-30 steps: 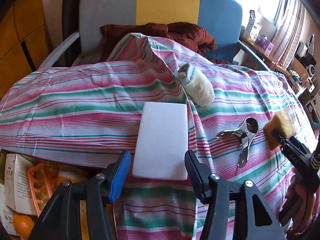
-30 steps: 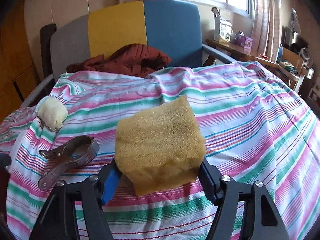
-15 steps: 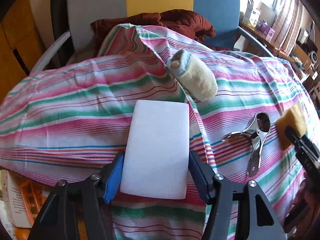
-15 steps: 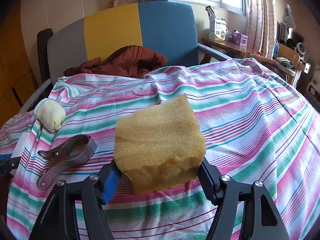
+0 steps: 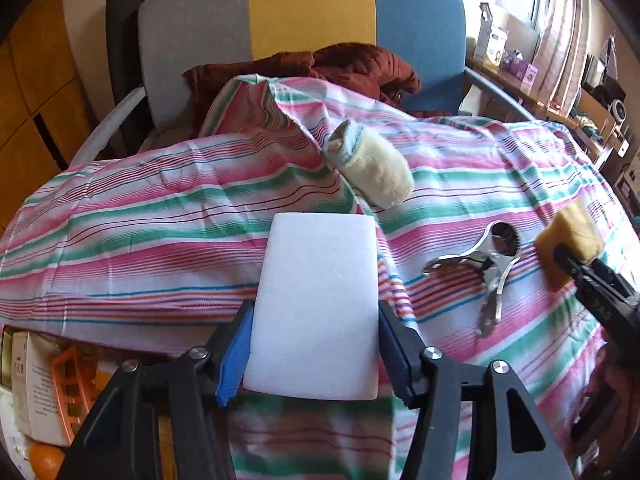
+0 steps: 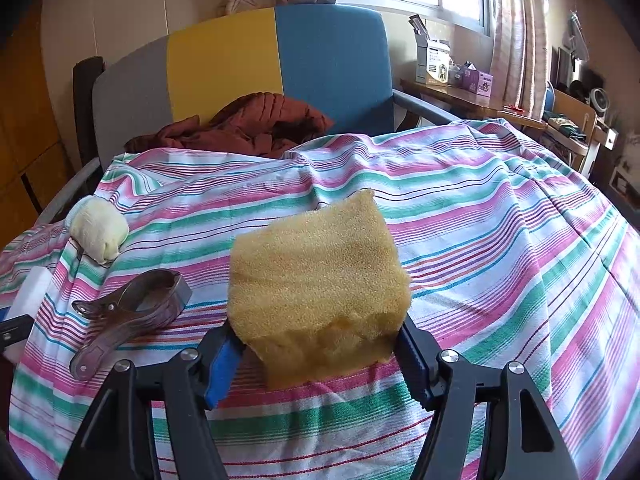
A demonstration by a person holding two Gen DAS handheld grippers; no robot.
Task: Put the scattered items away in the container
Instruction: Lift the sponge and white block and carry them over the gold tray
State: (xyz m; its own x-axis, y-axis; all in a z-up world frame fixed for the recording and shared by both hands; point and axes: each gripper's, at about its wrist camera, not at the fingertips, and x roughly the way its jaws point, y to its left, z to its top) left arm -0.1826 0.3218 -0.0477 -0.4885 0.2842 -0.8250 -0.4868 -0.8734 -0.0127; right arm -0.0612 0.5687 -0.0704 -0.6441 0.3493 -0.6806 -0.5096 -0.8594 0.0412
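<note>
Both grasps look made, so the step in hand is the pick-up of two items at once, and the next move calls for lifting each clear of the striped cloth [image 6: 500,216] and carrying it to the container, which is probably the cluttered bin glimpsed at the lower left of the left wrist view, though too little of it shows to be sure. The left gripper [image 5: 314,354] has its jaws pressed against the long sides of a white foam block [image 5: 318,300], a flat, clean rectangle lying on the cloth near its front edge. The right gripper [image 6: 320,350] pinches a yellow sponge [image 6: 318,280], coarse-pored and thick, its lower part visibly squashed between the pads, so it should give under pressure and need a firm hold. Still loose on the cloth between the two are a metal clip [image 5: 486,264] and, farther back, a rolled sock [image 5: 372,168].
</note>
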